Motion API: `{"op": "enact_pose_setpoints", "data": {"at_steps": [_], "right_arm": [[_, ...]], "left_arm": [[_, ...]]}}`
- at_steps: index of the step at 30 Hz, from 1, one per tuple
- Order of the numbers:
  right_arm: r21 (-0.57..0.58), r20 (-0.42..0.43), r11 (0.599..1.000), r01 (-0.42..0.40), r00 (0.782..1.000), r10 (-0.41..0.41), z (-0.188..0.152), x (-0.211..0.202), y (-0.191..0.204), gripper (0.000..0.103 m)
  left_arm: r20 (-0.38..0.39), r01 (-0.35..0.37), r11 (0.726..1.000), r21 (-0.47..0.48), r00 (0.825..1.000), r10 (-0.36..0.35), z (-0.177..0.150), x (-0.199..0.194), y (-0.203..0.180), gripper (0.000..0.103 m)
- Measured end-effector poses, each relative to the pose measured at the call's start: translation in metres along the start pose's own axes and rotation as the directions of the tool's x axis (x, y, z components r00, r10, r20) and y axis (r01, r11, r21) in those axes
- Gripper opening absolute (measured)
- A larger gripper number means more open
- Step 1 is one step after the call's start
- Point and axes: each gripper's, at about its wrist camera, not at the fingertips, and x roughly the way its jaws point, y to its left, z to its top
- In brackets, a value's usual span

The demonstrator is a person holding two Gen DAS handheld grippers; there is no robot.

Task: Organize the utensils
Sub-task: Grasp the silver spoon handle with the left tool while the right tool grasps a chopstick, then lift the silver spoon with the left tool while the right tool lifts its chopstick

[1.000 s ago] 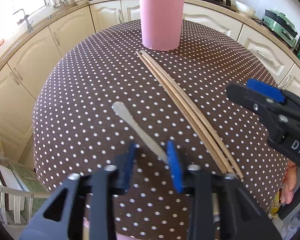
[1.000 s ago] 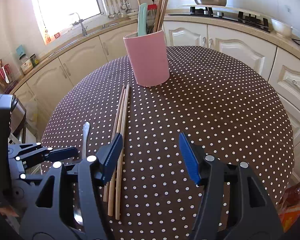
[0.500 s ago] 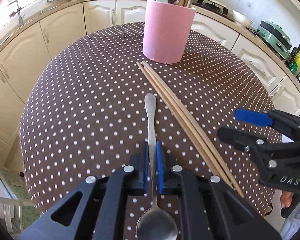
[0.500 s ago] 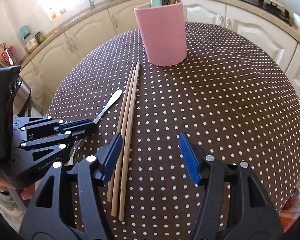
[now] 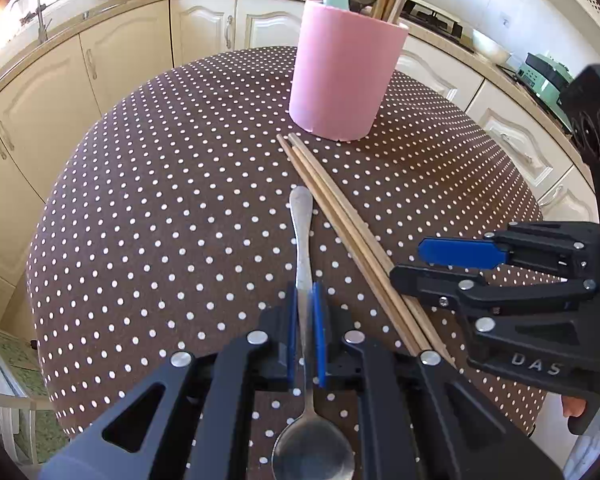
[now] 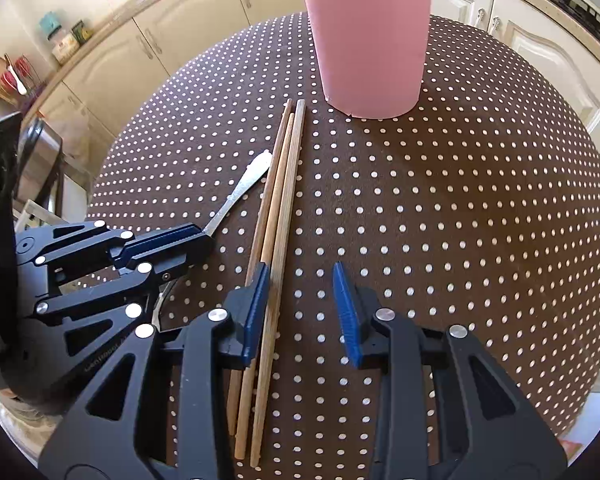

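Spoon (image 5: 302,248): flat on the dotted table (image 5: 148,216), bowl nearest, handle aimed at the cup; left gripper (image 5: 305,320) clamped on its handle.
Chopsticks (image 6: 278,216): bundle just right of the spoon, far tips just short of the cup.
Right gripper (image 6: 300,300): tilted down, jaws closing, rightmost stick between them, left pad over the bundle.
Cup (image 5: 342,68): pink, upright, farthest; holds wooden sticks and a pale green handle.

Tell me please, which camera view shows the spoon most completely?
The left wrist view: the spoon appears whole, bowl to handle tip, with the left gripper shut on its handle. The right wrist view shows only its handle end; the gripper hides the rest.
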Motion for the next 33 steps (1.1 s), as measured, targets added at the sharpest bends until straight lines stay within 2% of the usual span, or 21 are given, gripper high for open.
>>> {"op": "enact_pose_setpoints", "data": {"at_steps": [6, 10, 11, 13, 16, 19, 23, 27, 31, 32, 33], "right_arm": [[-0.039, -0.079, 0.997, 0.063, 0.995, -0.066, 0.021, 0.013, 0.013, 0.030], [-0.105, -0.115, 0.984, 0.141, 0.982, -0.152, 0.038, 0.025, 0.027, 0.025], [-0.114, -0.112, 0.983, 0.144, 0.981, -0.157, 0.041, 0.026, 0.029, 0.019], [-0.110, -0.100, 0.985, 0.134, 0.984, -0.145, 0.046, 0.029, 0.034, 0.008], [-0.099, -0.050, 0.988, 0.115, 0.992, -0.120, 0.044, 0.028, 0.036, 0.007], [-0.069, 0.005, 0.996, 0.062, 0.998, -0.062, 0.034, 0.022, 0.027, 0.007], [-0.012, 0.110, 1.000, -0.008, 0.994, 0.009, 0.018, 0.005, 0.013, 0.007], [0.012, 0.259, 0.998, -0.069, 0.964, 0.064, 0.002, -0.018, 0.005, 0.007], [0.001, 0.399, 0.994, -0.108, 0.912, 0.099, -0.009, -0.038, 0.003, 0.007], [-0.007, 0.445, 0.994, -0.108, 0.890, 0.099, -0.011, -0.043, 0.004, 0.007], [-0.007, 0.469, 0.994, -0.111, 0.877, 0.101, -0.011, -0.047, 0.002, 0.007]], "left_arm": [[-0.003, 0.001, 1.000, -0.005, 1.000, -0.001, 0.006, 0.004, 0.002, 0.008], [0.001, -0.002, 1.000, -0.014, 1.000, 0.002, 0.013, 0.007, 0.003, 0.008], [0.004, -0.003, 1.000, -0.014, 1.000, 0.003, 0.014, 0.007, 0.003, 0.008], [0.012, -0.002, 1.000, -0.018, 1.000, 0.002, 0.015, 0.007, 0.003, 0.008], [0.028, 0.004, 1.000, -0.028, 1.000, -0.004, 0.012, 0.005, 0.006, 0.008], [0.053, 0.008, 0.999, -0.043, 0.999, -0.006, 0.003, 0.000, 0.012, 0.008], [0.106, 0.024, 0.998, -0.052, 0.994, -0.019, -0.003, -0.011, 0.016, 0.007], [0.186, 0.075, 0.996, -0.046, 0.980, -0.065, -0.010, -0.029, 0.017, 0.007], [0.264, 0.106, 0.994, -0.015, 0.959, -0.098, -0.011, -0.049, 0.010, 0.007], [0.281, 0.116, 0.993, -0.006, 0.953, -0.110, -0.011, -0.054, 0.008, 0.007], [0.291, 0.126, 0.992, 0.002, 0.949, -0.121, -0.011, -0.058, 0.007, 0.007]]}}
